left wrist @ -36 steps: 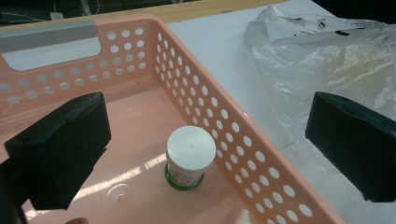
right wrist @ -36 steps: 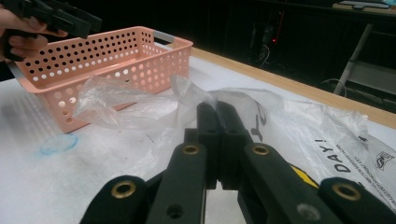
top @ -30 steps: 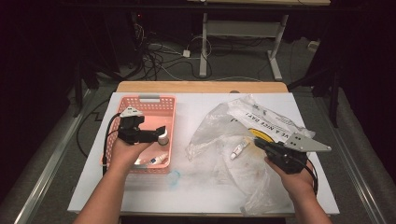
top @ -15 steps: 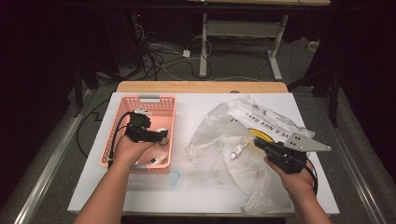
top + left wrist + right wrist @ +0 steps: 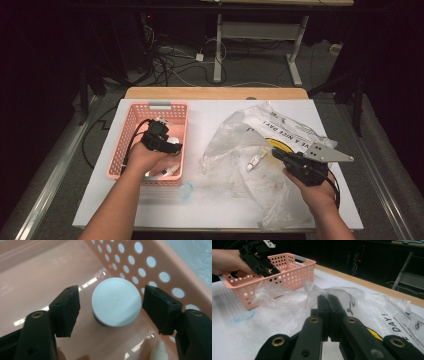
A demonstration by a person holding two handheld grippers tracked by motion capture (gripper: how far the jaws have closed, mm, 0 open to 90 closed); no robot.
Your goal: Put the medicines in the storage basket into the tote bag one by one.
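Note:
My left gripper (image 5: 175,146) reaches into the pink perforated basket (image 5: 150,106). In the left gripper view it (image 5: 111,307) is open, one jaw on each side of a round white-capped jar (image 5: 115,305) with a green band under the cap. The jar stands on the basket floor by the holed wall (image 5: 155,262), clear of both pads. My right gripper (image 5: 276,153) rests on the clear plastic bag (image 5: 235,145). Its jaws (image 5: 328,298) are pressed together, and the film rises in a peak at their tips.
A small white dropper bottle (image 5: 170,171) lies in the basket's near end, its tip (image 5: 158,350) by my right jaw. Inside the bag are a small white piece (image 5: 254,162) and something yellow (image 5: 275,144). A blue ring (image 5: 186,189) marks the mat in front of the basket.
The left gripper has tipped down and shifted slightly inside the basket, and the white-capped jar now sits between its open jaws. The right hand and bag have stayed put.

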